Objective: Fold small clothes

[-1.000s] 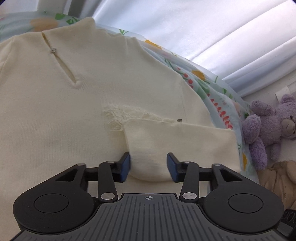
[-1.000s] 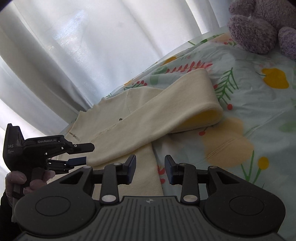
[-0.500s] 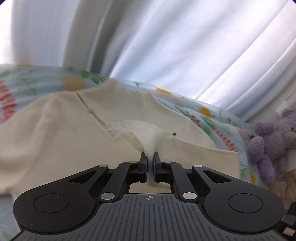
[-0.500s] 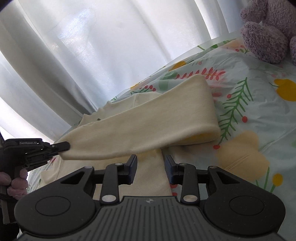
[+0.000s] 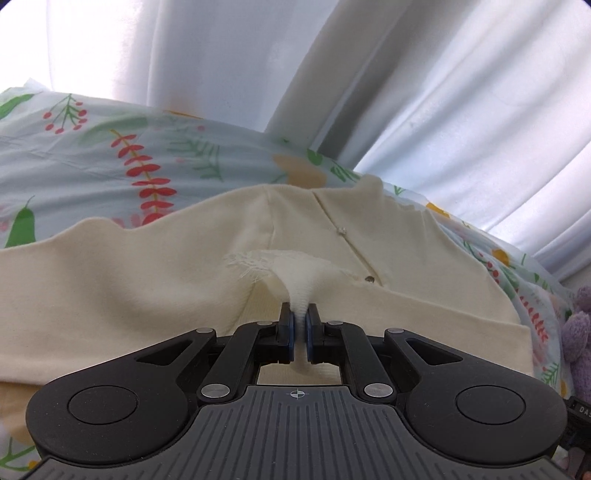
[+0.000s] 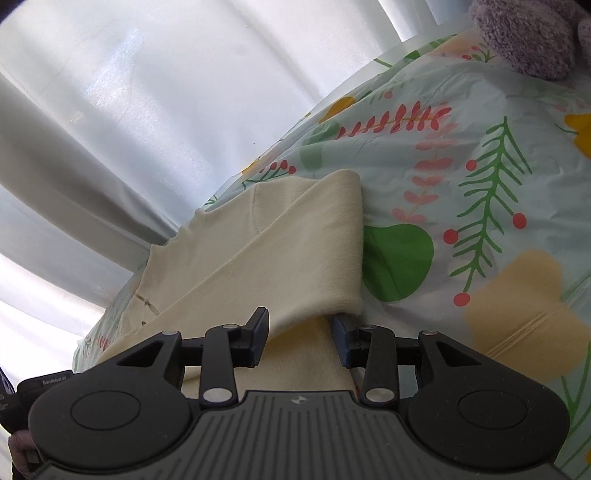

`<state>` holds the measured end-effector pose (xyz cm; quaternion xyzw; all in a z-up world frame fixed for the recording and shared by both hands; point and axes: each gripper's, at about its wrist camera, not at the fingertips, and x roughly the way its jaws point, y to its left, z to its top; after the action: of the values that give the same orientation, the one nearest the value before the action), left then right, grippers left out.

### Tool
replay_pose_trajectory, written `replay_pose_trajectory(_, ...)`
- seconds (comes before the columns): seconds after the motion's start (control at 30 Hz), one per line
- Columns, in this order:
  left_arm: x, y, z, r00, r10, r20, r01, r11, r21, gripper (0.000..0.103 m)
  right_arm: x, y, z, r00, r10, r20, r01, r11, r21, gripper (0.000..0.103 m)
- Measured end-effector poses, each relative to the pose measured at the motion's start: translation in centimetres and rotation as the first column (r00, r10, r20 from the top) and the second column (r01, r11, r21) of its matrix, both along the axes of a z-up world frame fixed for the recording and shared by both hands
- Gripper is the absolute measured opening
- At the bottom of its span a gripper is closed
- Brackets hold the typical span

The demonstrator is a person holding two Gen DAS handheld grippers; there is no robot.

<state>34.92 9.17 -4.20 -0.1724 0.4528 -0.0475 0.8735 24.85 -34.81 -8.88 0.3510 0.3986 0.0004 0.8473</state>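
A cream knit top (image 5: 147,280) lies on a floral sheet (image 5: 110,155). My left gripper (image 5: 300,321) is shut on the lace-edged cuff of its sleeve (image 5: 295,273), lifted above the garment's body. In the right wrist view the same sleeve (image 6: 295,254) stretches folded across the top, its fold at the right. My right gripper (image 6: 299,339) is open, its fingers either side of the sleeve's lower edge near the fold, not gripping.
White curtains (image 5: 258,55) hang behind the bed. A purple plush bear (image 5: 580,354) sits at the right edge, also at the top right of the right wrist view (image 6: 532,33). The left gripper's body (image 6: 37,391) shows at that view's lower left.
My left gripper closed on the sleeve cuff and carried it up and across the top. My right gripper moved closer to the sleeve fold, staying open.
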Motion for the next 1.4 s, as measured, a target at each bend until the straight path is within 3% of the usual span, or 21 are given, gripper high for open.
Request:
replay_pose_trajectory(0.13,0.1,0.2,0.8,1.000,-0.010,0.028,0.010,1.000,-0.008,0.008,0.6,-0.4,-0.8,1.000,-0.020,-0.023,0.021,0.999,0.036,0.035)
replay_pose_trajectory(0.2,0.1,0.0,1.0,0.999,-0.024,0.045,0.023,0.999,0.032,0.008,0.8,-0.2,-1.0,1.000,-0.019,-0.023,0.019,0.999,0.033,0.033)
replay_pose_trajectory(0.27,0.3,-0.2,1.0,0.998,-0.032,0.051,0.028,0.996,0.082,0.008,1.0,0.0,-1.0,1.000,-0.017,-0.025,0.018,1.000,0.013,0.023)
replay_pose_trajectory(0.4,0.7,-1.1,0.2,0.998,-0.057,0.041,0.051,0.990,0.132,0.008,1.2,0.6,-0.8,1.000,-0.012,-0.024,0.010,0.997,-0.077,0.012)
replay_pose_trajectory(0.53,0.6,-2.0,-0.3,0.995,-0.079,0.057,0.070,0.987,0.147,0.008,0.9,2.1,0.5,0.999,0.004,0.034,0.006,0.962,-0.274,0.008)
replay_pose_trajectory(0.63,0.6,-2.0,-0.9,0.996,-0.079,0.049,0.071,0.986,0.149,0.008,1.2,2.7,0.5,0.999,0.014,0.037,0.000,0.934,-0.357,0.008)
replay_pose_trajectory(0.83,0.8,-1.1,-1.7,0.997,-0.074,0.038,0.069,0.991,0.115,0.008,0.9,0.2,0.3,0.998,-0.031,0.054,0.039,0.987,-0.158,0.010)
replay_pose_trajectory(0.9,0.8,-1.2,-1.7,0.996,-0.072,0.048,0.066,0.991,0.114,0.008,1.0,0.0,0.0,0.998,-0.041,0.049,0.047,0.990,-0.135,0.010)
replay_pose_trajectory(1.0,0.6,-1.2,-1.2,0.994,-0.072,0.084,0.063,0.992,0.110,0.008,0.8,0.9,0.3,0.998,-0.019,0.065,0.033,0.975,-0.218,0.008)
replay_pose_trajectory(1.1,0.7,-1.4,-1.3,0.994,-0.075,0.077,0.063,0.986,0.153,0.008,0.6,2.0,0.6,0.996,0.016,0.084,0.010,0.953,-0.304,0.008)
replay_pose_trajectory(1.17,0.8,-1.4,-1.8,0.997,-0.069,0.040,0.060,0.980,0.189,0.010,0.7,2.1,0.3,0.998,0.041,0.046,-0.024,0.948,-0.317,0.009)
replay_pose_trajectory(1.27,-0.1,-0.6,-1.5,0.999,-0.026,0.040,0.016,0.970,0.241,0.010,-0.2,1.6,1.3,0.997,0.074,0.014,-0.066,0.950,-0.306,0.018)
replay_pose_trajectory(1.33,-0.9,0.1,-0.7,0.998,0.011,0.065,-0.029,0.960,0.279,0.013,-1.3,1.2,2.7,0.996,0.086,0.038,-0.069,0.940,-0.333,0.019)
replay_pose_trajectory(1.4,-1.4,0.1,0.4,0.995,0.022,0.101,-0.049,0.962,0.268,0.015,-2.1,0.9,4.1,0.993,0.088,0.073,-0.054,0.925,-0.376,0.019)
